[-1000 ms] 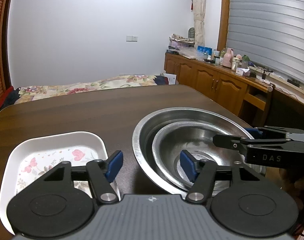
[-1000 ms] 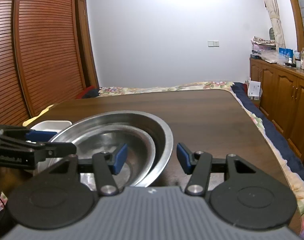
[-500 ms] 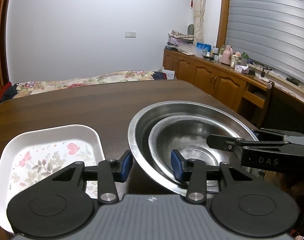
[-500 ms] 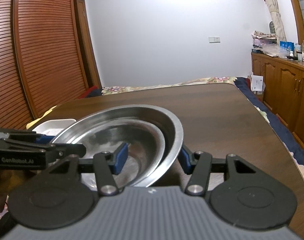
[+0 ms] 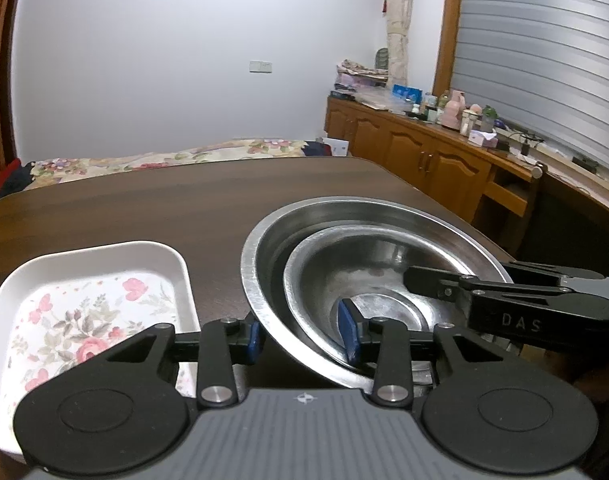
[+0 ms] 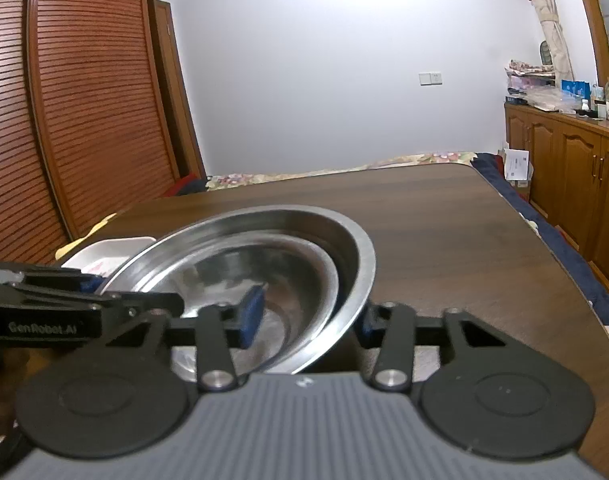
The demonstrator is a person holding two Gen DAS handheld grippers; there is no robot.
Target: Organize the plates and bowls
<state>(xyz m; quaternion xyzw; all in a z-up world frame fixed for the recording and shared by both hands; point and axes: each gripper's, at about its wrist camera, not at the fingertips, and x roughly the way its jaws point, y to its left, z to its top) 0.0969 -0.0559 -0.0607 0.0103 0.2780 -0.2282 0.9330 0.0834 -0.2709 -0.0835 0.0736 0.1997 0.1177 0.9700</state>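
Note:
A large steel bowl holds a smaller steel bowl nested inside it. My left gripper is shut on the near left rims of both bowls, one pad outside, one inside. My right gripper is shut on the right side of the same rims. The stack is raised off the dark wooden table and tilted. The right gripper also shows in the left wrist view, and the left gripper in the right wrist view. The large bowl and small bowl fill the right wrist view.
A white rectangular plate with a flower print lies on the table left of the bowls; its corner shows in the right wrist view. Wooden cabinets stand to the right of the table. A bed with floral cover lies beyond the far edge.
Both grippers closed on the rims of the nested bowls from opposite sides. The bowl stack then came up off the table and tilted.

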